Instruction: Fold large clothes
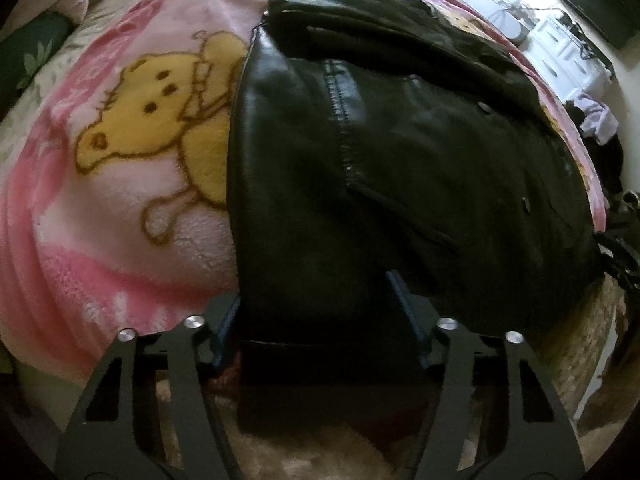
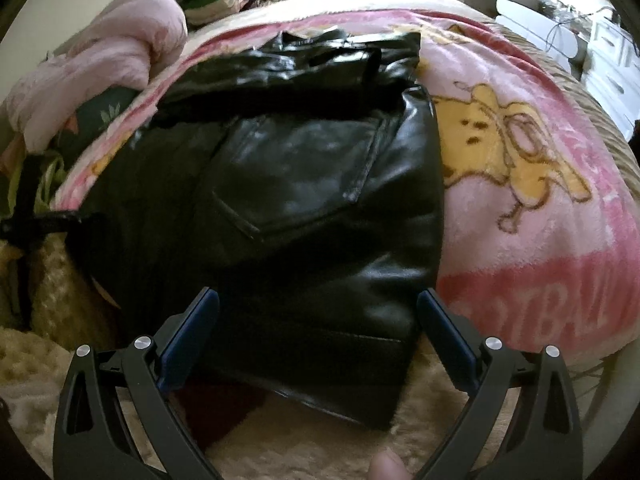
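A black leather jacket lies flat on a pink bear-print blanket, its hem hanging over the bed's near edge. My left gripper straddles the hem near the jacket's left side. Its jaws stand partly closed, the left pad at the jacket's edge and the right pad over the leather, which shows no bunching. In the right wrist view the jacket fills the middle. My right gripper is open wide over the hem's right corner, and its pads stand clear of the leather.
The pink blanket spreads to the right of the jacket. A pale pink quilt is heaped at the back left. A fuzzy beige cover lies under the hem. White drawers stand beyond the bed. A fingertip shows at the bottom.
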{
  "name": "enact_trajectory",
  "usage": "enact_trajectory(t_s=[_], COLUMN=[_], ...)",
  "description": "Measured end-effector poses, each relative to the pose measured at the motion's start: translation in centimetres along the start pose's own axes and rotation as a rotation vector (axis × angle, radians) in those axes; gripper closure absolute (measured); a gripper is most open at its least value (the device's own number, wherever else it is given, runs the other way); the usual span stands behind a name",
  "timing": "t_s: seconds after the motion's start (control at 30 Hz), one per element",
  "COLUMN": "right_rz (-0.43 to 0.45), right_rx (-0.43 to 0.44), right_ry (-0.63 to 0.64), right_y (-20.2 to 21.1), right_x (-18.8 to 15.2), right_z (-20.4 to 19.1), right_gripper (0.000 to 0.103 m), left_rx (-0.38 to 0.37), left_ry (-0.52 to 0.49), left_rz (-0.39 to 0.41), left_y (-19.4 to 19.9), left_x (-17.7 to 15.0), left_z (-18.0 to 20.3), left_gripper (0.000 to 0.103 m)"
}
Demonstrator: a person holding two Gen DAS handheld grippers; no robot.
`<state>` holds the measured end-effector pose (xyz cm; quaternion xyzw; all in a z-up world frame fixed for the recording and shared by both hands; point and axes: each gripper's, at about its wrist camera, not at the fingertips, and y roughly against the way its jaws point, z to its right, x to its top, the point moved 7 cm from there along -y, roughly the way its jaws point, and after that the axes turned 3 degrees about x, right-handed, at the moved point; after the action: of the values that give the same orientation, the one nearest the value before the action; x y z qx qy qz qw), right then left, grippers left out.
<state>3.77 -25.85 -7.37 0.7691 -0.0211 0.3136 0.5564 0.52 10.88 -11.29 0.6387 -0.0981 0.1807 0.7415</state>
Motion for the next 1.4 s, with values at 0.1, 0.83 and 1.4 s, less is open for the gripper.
enact_trajectory(t_s=[0.1, 0.83, 1.4], right_rz=[-0.037, 0.254, 0.557], right_rx=[-0.043, 0.263, 0.216], right_ry=[0.008, -0.031, -0.167], right_y=[-0.2, 5.1, 6.9], right_x=[-0.2, 4.4, 18.7], right_z=[0.8, 0.6, 4.0], right_gripper=[0.005, 0.092, 0.092], left_rx=[-0.005, -0.089, -0.239], left_ry=[0.001, 0.108, 0.311], left_rz=[0.018, 0.143, 0.422], left_y=[0.5, 3.7, 9.4], left_x=[-0.2, 3.0, 15.8], left_z=[0.0, -0.9, -0.8], left_gripper=[0.062, 0.095, 0.094])
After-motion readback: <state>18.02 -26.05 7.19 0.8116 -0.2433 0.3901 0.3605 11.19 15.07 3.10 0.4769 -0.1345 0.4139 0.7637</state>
